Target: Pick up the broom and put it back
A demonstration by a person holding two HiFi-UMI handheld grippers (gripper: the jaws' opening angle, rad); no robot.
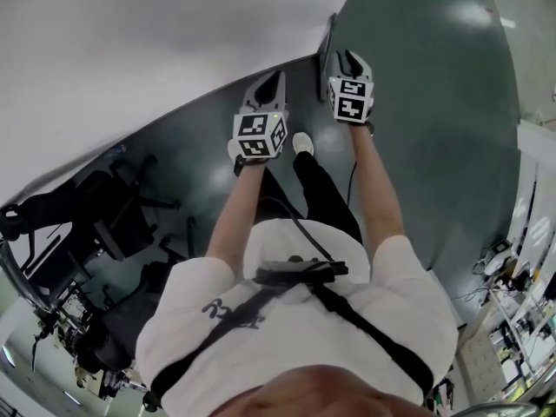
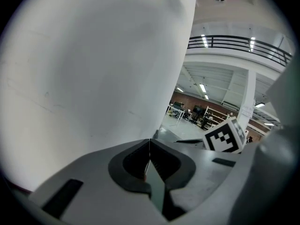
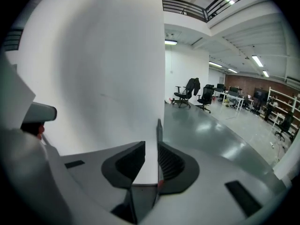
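Note:
A thin dark stick [image 1: 330,46], by its look the broom's handle, stands upright at the corner of the white wall [image 1: 130,42]. Its brush end is hidden. My right gripper [image 1: 347,59] is held up just right of it. In the right gripper view the stick [image 3: 159,128] rises along the inner edge of the right pad [image 3: 171,161]. The right gripper [image 3: 151,146] is open, with a bare gap on the stick's left side. My left gripper [image 1: 269,81] hovers to the left, facing the wall. Its jaws meet in a thin line, so the left gripper [image 2: 149,142] is shut with nothing seen in it.
The white wall [image 2: 93,64] is close in front of both grippers. Black office chairs [image 1: 113,224] crowd the floor at my left. More chairs [image 3: 190,90] stand far down the glossy grey-green floor [image 1: 434,146]. Desks and gear [image 1: 512,268] line the right side. My shoe [image 1: 301,143] is below the grippers.

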